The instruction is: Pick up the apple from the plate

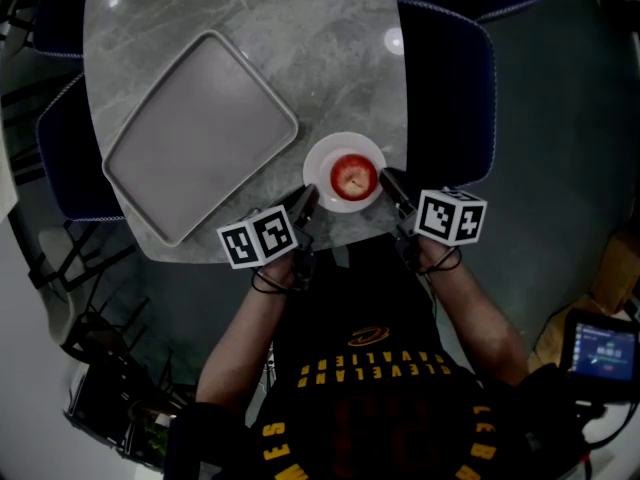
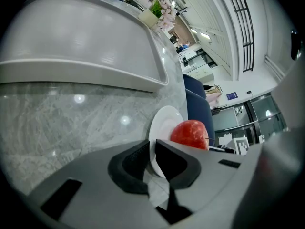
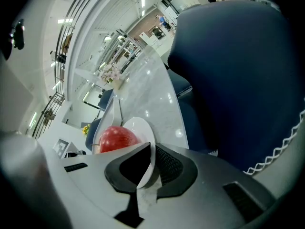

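A red apple (image 1: 353, 176) lies on a small white plate (image 1: 325, 158) near the marble table's front edge. My left gripper (image 1: 305, 201) is at the plate's left side and my right gripper (image 1: 389, 181) at its right side. In the left gripper view the plate (image 2: 164, 123) runs edge-on between the shut jaws of the left gripper (image 2: 152, 157), with the apple (image 2: 190, 133) just beyond. In the right gripper view the right gripper (image 3: 153, 165) is likewise shut on the rim of the plate (image 3: 141, 128), and the apple (image 3: 114, 138) sits to the left.
A large grey tray (image 1: 200, 133) lies left of the plate on the marble table (image 1: 310, 38). Dark blue chairs (image 1: 450, 78) stand around the table, one close on the right (image 3: 238, 70). A vase of flowers (image 2: 155, 13) is at the far end.
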`<action>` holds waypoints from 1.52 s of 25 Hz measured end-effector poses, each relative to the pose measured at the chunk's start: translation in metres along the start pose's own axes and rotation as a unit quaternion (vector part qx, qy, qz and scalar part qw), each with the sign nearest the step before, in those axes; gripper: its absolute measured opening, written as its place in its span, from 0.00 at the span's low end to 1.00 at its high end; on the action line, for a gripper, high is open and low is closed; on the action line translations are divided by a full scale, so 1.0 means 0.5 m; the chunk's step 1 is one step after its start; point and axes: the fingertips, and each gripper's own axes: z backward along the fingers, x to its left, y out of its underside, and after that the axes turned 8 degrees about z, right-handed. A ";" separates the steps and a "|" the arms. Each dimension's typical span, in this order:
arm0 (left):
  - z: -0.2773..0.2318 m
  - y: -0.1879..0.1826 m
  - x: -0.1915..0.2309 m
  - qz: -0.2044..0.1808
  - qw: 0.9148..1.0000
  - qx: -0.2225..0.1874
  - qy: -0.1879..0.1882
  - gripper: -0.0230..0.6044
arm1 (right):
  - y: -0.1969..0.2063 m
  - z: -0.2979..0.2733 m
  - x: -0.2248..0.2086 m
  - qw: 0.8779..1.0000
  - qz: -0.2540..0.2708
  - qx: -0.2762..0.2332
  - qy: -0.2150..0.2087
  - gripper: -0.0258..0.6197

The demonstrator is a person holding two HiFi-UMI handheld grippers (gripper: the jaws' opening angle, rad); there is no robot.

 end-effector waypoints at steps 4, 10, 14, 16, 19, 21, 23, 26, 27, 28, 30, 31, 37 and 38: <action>-0.003 0.000 -0.001 -0.004 1.000 -0.001 0.000 0.10 | -0.001 0.000 -0.004 1.000 0.002 -0.001 0.001 0.10; 0.002 -0.003 -0.001 -0.012 1.000 -0.010 -0.003 0.10 | -0.002 -0.002 -0.005 1.000 0.010 -0.003 0.003 0.11; 0.014 -0.013 -0.003 -0.010 1.000 -0.024 0.002 0.10 | -0.005 0.000 -0.009 1.000 0.018 -0.010 0.011 0.11; 0.018 -0.017 -0.004 -0.006 0.999 -0.031 0.006 0.10 | -0.006 0.003 -0.019 0.999 0.025 -0.013 0.022 0.11; 0.024 -0.024 -0.001 -0.004 0.999 -0.045 0.006 0.10 | -0.025 0.010 -0.023 0.998 0.044 -0.030 0.037 0.11; 0.033 -0.027 0.002 -0.005 0.998 -0.057 0.003 0.10 | -0.040 0.022 -0.023 0.996 0.063 -0.047 0.048 0.11; 0.045 -0.028 -0.002 -0.007 0.998 -0.070 0.002 0.10 | -0.056 0.038 -0.013 0.994 0.080 -0.065 0.049 0.11; 0.069 -0.035 -0.010 -0.018 0.996 -0.092 0.000 0.10 | -0.077 0.052 0.015 0.991 0.100 -0.085 0.036 0.11; 0.077 -0.040 -0.015 -0.023 0.995 -0.100 0.002 0.10 | -0.085 0.052 0.025 0.989 0.108 -0.091 0.031 0.11; 0.085 -0.046 -0.023 -0.030 0.993 -0.110 0.004 0.10 | -0.095 0.053 0.037 0.988 0.119 -0.097 0.025 0.11; 0.103 -0.057 -0.048 -0.051 0.990 -0.128 0.010 0.10 | -0.116 0.059 0.066 0.984 0.142 -0.108 0.012 0.10; 0.114 -0.060 -0.063 -0.062 0.989 -0.136 0.014 0.10 | -0.124 0.064 0.084 0.982 0.154 -0.112 0.005 0.10; 0.183 -0.050 -0.162 -0.123 0.975 -0.179 0.051 0.04 | -0.144 0.110 0.188 0.968 0.209 -0.135 -0.038 0.05; 0.197 -0.044 -0.179 -0.134 0.972 -0.185 0.054 0.04 | -0.144 0.121 0.206 0.966 0.215 -0.139 -0.045 0.05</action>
